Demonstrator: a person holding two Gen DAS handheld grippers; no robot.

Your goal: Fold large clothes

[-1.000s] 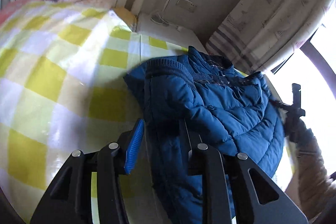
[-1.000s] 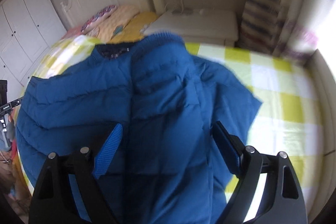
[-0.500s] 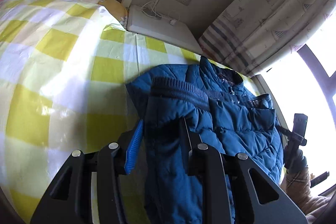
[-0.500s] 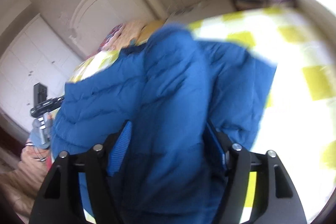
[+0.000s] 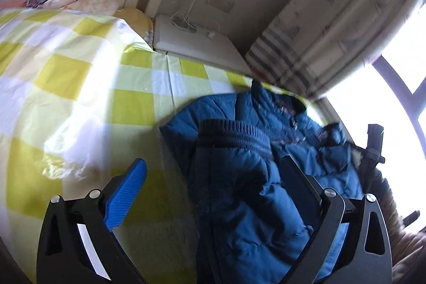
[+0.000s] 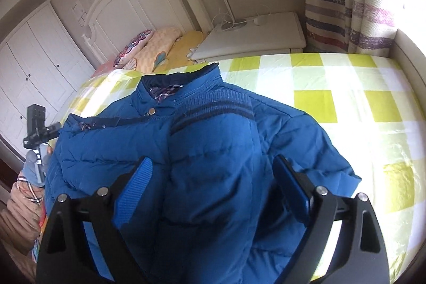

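Observation:
A blue puffer jacket [image 6: 213, 151] lies on the yellow-and-white checked bedsheet [image 6: 346, 103], collar with plaid lining toward the headboard. One sleeve with a dark ribbed cuff [image 6: 213, 105] is folded up over its front. My right gripper [image 6: 213, 163] straddles that sleeve; its jaws are opening and the pads stand clear of the fabric on both sides. In the left wrist view the jacket [image 5: 253, 190] fills the lower right, its ribbed cuff [image 5: 234, 132] on top. My left gripper [image 5: 213, 164] is opening wide, one blue pad [image 5: 127, 190] over bare sheet, the other finger above the jacket.
A white nightstand [image 6: 253, 41] with a lamp and cables stands past the bed's far edge, beside a white headboard [image 6: 138, 7] and pillows [image 6: 159, 47]. A striped curtain [image 6: 332, 4] and bright window are at the right, a wardrobe [image 6: 32, 57] at the left. A hand holds a black device [image 6: 36, 124] by the jacket.
The left jaws, nearly shut on the sleeve before, have sprung wide and let it go. The right jaws narrowed around the sleeve, then widened; that view swung and came back.

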